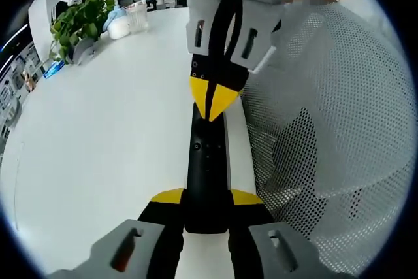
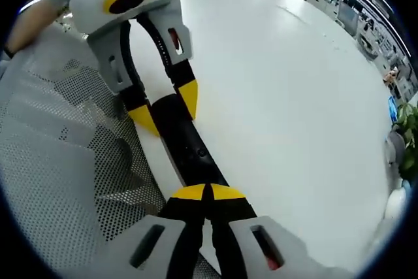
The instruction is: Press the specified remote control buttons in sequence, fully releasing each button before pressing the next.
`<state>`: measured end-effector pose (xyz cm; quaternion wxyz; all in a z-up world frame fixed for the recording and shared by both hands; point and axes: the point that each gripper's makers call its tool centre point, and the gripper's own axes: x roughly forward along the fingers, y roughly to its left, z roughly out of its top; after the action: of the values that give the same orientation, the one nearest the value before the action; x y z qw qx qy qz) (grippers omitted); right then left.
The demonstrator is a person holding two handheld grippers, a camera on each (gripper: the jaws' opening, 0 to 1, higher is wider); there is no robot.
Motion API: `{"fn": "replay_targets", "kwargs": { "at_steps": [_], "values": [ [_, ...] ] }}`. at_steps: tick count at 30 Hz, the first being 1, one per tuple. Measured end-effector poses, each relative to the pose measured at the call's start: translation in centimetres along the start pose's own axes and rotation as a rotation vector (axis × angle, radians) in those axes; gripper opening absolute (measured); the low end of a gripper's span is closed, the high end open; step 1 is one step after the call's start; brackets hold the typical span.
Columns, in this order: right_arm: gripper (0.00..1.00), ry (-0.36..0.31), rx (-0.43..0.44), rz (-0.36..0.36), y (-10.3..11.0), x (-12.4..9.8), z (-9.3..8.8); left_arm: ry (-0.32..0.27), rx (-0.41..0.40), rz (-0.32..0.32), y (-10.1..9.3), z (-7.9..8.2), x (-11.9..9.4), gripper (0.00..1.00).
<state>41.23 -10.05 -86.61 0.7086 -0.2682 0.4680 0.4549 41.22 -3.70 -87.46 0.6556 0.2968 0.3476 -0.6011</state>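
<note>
White table (image 1: 98, 135) filled the background. From the left gripper (image 1: 206, 195), jaws pinching the remote (image 1: 208, 161) to steady it, the slim black remote ran along the table's edge beside a mesh chair (image 1: 333, 109). The right gripper (image 2: 208, 193), jaws pressed together, pointed down at its buttons.

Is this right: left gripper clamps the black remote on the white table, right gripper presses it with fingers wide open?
Not quite. The right gripper has its fingers closed together, tips on the black remote, as the left gripper view shows. The left gripper does clamp the remote on the white table.
</note>
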Motion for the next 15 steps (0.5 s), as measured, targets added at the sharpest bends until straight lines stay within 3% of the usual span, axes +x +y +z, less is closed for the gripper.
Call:
{"fn": "replay_targets", "kwargs": {
  "at_steps": [4, 15],
  "values": [
    [0.0, 0.027, 0.018, 0.024, -0.09, 0.17, 0.23, -0.001, -0.003, 0.004, -0.02, -0.01, -0.01, 0.19],
    [0.0, 0.001, -0.05, 0.02, 0.47, 0.58, 0.97, -0.007, -0.016, 0.002, 0.04, 0.0, 0.01, 0.19]
  ]
}}
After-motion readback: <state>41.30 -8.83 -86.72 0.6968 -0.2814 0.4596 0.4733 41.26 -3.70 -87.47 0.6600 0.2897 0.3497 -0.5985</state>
